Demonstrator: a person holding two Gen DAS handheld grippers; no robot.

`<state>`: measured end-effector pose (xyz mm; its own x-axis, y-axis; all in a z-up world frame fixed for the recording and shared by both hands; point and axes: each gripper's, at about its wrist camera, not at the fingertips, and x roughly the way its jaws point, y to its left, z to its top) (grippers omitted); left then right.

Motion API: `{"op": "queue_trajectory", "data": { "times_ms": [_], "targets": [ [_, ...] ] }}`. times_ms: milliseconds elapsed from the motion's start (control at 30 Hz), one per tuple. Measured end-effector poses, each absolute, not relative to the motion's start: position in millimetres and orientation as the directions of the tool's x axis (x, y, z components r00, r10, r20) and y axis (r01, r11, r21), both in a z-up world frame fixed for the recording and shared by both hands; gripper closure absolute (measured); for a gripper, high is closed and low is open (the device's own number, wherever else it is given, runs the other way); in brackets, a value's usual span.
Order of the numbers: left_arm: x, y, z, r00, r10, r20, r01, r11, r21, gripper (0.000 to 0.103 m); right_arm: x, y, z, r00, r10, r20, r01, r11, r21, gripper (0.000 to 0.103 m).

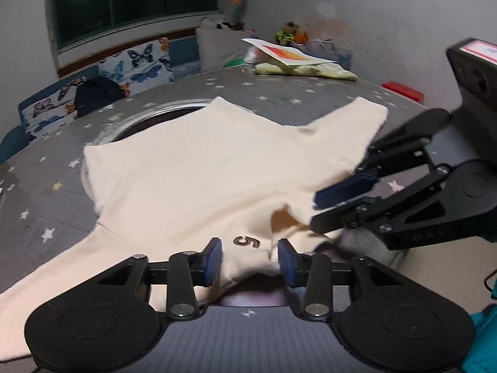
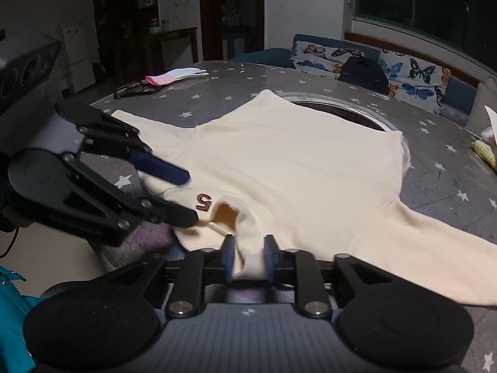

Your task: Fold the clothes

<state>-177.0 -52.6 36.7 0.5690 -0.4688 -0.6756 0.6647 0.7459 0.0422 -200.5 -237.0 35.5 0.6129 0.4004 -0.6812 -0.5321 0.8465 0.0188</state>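
A cream long-sleeved shirt (image 1: 198, 168) with a brown "5" by the collar lies spread flat on the grey star-print table, collar toward me; it also shows in the right wrist view (image 2: 295, 168). My left gripper (image 1: 250, 260) is open, its blue pads straddling a bunch of collar cloth beside the "5". My right gripper (image 2: 248, 258) is open too, with a fold of the collar edge between its pads. In the left wrist view the right gripper (image 1: 338, 205) reaches in from the right; in the right wrist view the left gripper (image 2: 186, 192) reaches in from the left.
A round inset ring (image 1: 161, 115) in the table is partly under the shirt's hem. Folded yellow cloth with a card (image 1: 298, 62) lies at the far edge. A pink-and-white glove (image 2: 174, 76) and a dark flat object (image 2: 133, 88) lie far left. A butterfly-print sofa (image 2: 388, 65) stands behind.
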Motion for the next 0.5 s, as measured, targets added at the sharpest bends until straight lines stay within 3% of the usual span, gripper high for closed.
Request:
{"op": "queue_trajectory", "data": {
  "times_ms": [167,200,300,500],
  "targets": [
    [-180.5,-53.3,35.7,0.59,-0.451,-0.67,0.662,0.745,0.081,0.086,-198.7,-228.8,27.9,0.617,0.381,-0.689,-0.534,0.845,-0.01,0.084],
    [-182.0,-53.0,36.6,0.598,-0.451,-0.663,0.661,0.745,0.09,0.087,-199.6,-227.9,28.1,0.625,0.375,-0.685,-0.533,0.846,-0.023,0.093],
    [-187.9,-48.1,45.4,0.616,-0.472,-0.631,0.665,0.741,0.095,0.089,-203.8,-229.9,34.4,0.633,0.382,-0.673,-0.537,0.843,-0.027,0.1],
    [-191.2,-40.4,44.8,0.592,-0.505,-0.629,0.695,0.714,0.081,0.089,-212.3,-233.3,37.5,0.597,0.397,-0.697,-0.566,0.824,-0.015,0.101]
  ]
}}
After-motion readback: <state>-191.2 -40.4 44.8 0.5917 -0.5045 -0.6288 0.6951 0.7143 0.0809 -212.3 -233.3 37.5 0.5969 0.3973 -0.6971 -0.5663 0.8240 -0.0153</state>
